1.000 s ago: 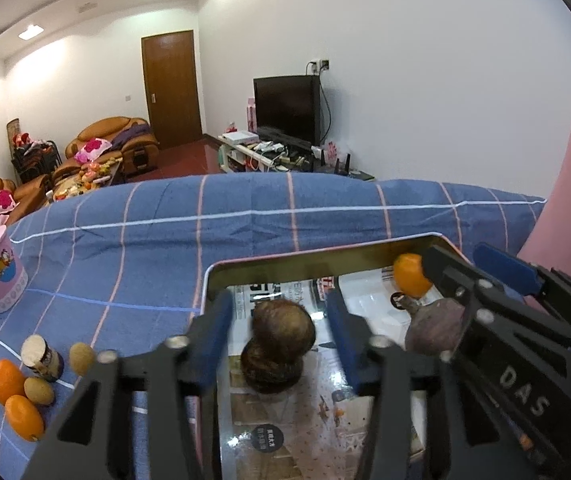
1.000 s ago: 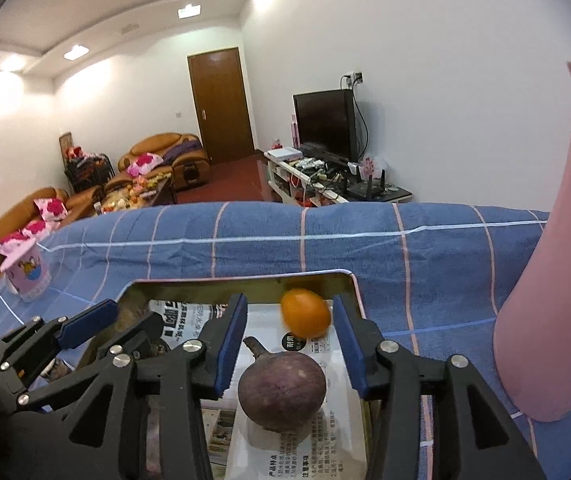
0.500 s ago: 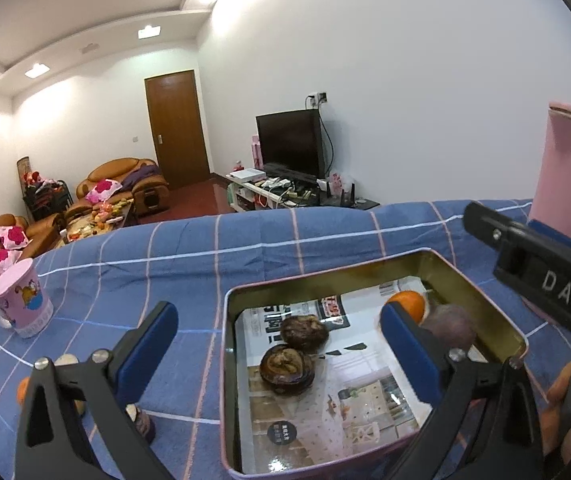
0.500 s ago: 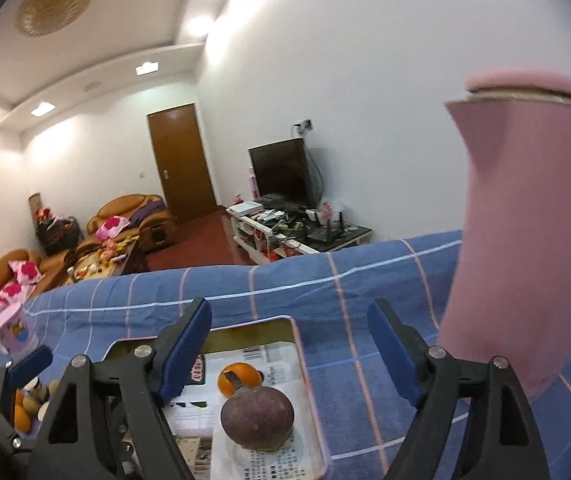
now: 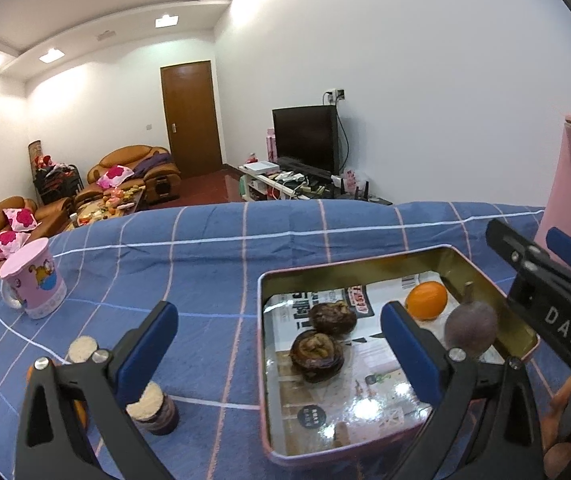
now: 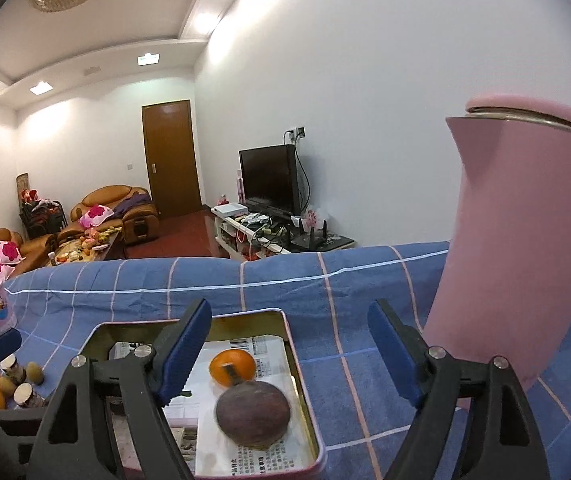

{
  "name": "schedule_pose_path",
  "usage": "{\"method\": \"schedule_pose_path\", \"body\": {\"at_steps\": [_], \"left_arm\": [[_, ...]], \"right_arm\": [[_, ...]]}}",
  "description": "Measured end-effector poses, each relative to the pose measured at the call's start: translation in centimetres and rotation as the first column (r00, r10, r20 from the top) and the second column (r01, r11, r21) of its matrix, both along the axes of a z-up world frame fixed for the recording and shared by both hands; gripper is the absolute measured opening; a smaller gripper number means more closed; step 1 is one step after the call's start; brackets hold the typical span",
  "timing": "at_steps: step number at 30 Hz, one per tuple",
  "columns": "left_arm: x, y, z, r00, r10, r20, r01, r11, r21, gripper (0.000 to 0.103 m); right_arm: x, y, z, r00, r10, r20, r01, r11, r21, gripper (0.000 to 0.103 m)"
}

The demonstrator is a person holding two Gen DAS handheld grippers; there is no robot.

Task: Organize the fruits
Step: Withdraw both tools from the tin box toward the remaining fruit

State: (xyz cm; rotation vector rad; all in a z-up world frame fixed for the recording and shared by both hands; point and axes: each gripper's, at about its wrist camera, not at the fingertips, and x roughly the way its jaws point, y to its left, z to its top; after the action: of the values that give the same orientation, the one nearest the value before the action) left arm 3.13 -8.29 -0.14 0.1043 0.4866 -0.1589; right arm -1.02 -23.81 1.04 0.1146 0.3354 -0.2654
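Tin tray (image 5: 263,360), on blue checked surface (image 5: 205,248) toward its right side: two dark brown fruits (image 5: 317,356), one orange (image 5: 425,301), one purple fruit (image 6: 252,416). Left gripper (image 5: 277,350): jaws wide open, empty. Right gripper (image 6: 289,356): jaws open, empty. Pink jug (image 6: 525,240) near right edge.

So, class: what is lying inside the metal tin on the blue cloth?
Inside the tin, on printed paper: two dark halved fruit shells, an orange and a purple mangosteen. The left gripper's finger covers part of the tin's floor.
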Motion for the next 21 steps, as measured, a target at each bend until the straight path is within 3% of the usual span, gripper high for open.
{"method": "schedule_pose_path", "body": {"at_steps": [7,16,21], "left_arm": [[-0.3,0.9,0.0,1.000,0.008,0.000,-0.008,1.000,-0.006,0.103],[-1.0,1.8,-0.1,1.000,0.016,-0.002,-0.016,1.000,0.004,0.103],[-1.4,2.6,-0.1,1.000,0.019,-0.006,-0.019,1.000,0.004,0.103]], "right_arm": [[-0.9,0.4,0.1,1.000,-0.021,0.010,0.021,1.000,-0.006,0.082],[-2.4,0.8,-0.4,1.000,-0.008,-0.018,0.010,0.996,0.090,0.082],[-3.3,1.7,-0.5,1.000,0.004,-0.017,-0.002,0.995,0.096,0.082]]}}
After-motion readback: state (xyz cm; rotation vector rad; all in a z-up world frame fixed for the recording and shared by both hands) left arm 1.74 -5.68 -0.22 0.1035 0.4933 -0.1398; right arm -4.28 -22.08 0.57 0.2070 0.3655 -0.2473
